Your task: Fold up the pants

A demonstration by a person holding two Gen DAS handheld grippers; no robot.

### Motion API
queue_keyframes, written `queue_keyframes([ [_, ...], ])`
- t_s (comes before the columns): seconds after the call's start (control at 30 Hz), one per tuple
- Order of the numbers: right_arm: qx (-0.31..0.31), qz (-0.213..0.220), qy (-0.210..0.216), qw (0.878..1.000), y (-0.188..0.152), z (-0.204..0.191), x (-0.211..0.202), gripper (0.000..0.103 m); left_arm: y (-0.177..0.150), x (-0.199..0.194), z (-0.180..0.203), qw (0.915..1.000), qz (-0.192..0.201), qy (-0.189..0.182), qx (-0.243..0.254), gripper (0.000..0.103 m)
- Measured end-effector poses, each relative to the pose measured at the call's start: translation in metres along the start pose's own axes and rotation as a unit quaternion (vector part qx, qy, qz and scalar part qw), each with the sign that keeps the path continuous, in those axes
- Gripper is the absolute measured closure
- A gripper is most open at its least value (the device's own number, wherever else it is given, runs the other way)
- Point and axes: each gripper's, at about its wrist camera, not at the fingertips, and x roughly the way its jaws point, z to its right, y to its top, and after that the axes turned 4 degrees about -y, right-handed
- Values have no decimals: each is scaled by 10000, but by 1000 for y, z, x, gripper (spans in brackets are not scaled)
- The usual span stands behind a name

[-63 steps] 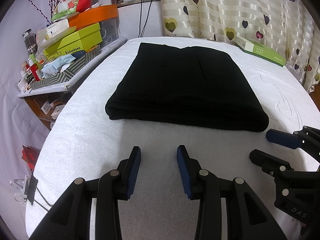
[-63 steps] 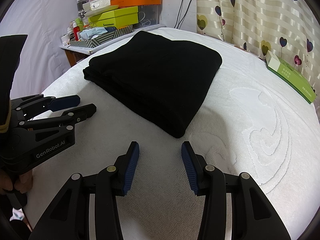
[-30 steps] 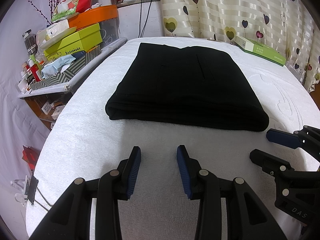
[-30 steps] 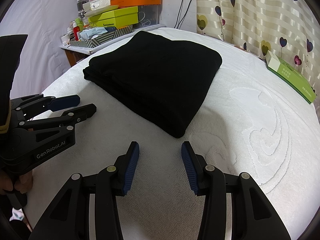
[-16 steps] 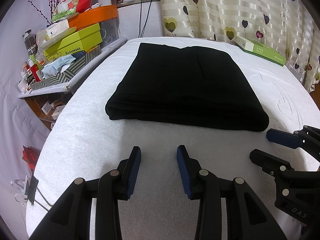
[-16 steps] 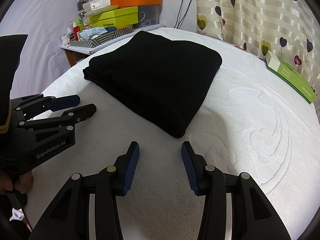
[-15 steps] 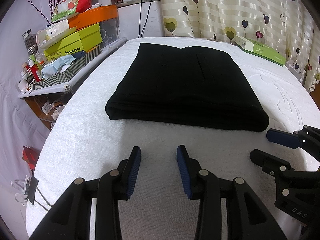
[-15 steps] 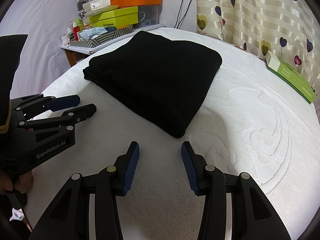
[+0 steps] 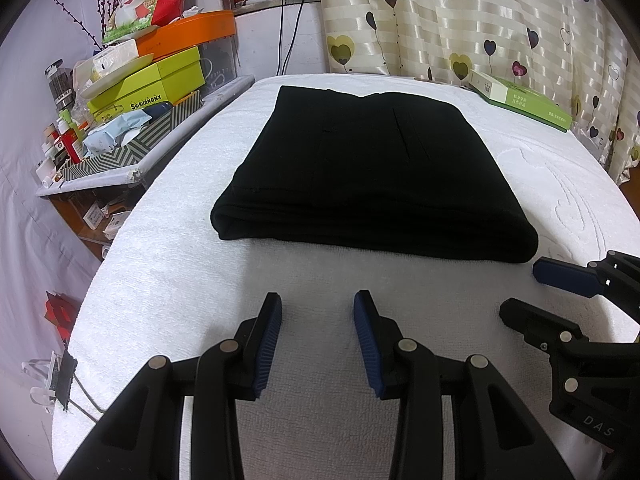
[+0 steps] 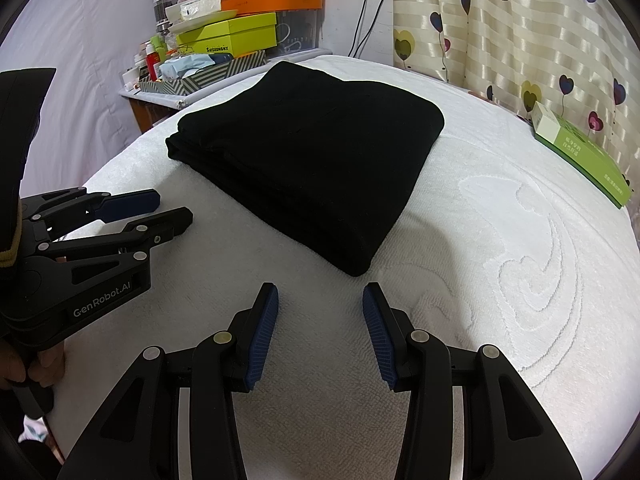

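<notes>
Black pants (image 9: 372, 176) lie folded into a neat thick rectangle on the white towel-covered surface (image 9: 172, 280); the same bundle (image 10: 312, 160) shows in the right wrist view. My left gripper (image 9: 318, 308) hovers open over bare towel, short of the fold's near edge, nothing between its blue pads. My right gripper (image 10: 320, 300) is open too, just short of the bundle's near corner. Each gripper shows in the other's view: the right one (image 9: 528, 292) at the right edge, the left one (image 10: 168, 208) at the left, held by a hand (image 10: 24, 364).
A green box (image 9: 520, 100) lies at the far right edge by the heart-print curtain (image 9: 460, 20). A cluttered side table (image 9: 132, 120) with stacked yellow-green and orange boxes stands to the left. A cable (image 9: 286, 20) hangs down the back wall.
</notes>
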Motion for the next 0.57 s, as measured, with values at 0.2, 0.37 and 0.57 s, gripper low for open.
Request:
queue_keyframes([
  [0.2,-2,0,-3,10000,0,0,0,58,0,0,0,10000,-1,5,3,63],
  [0.37,-12,-1,-13,10000,0,1,0,58,0,0,0,10000,0,14,13,63],
  [0.57,-4,-2,-4,10000,0,0,0,58,0,0,-3,10000,-7,-33,-29,63],
])
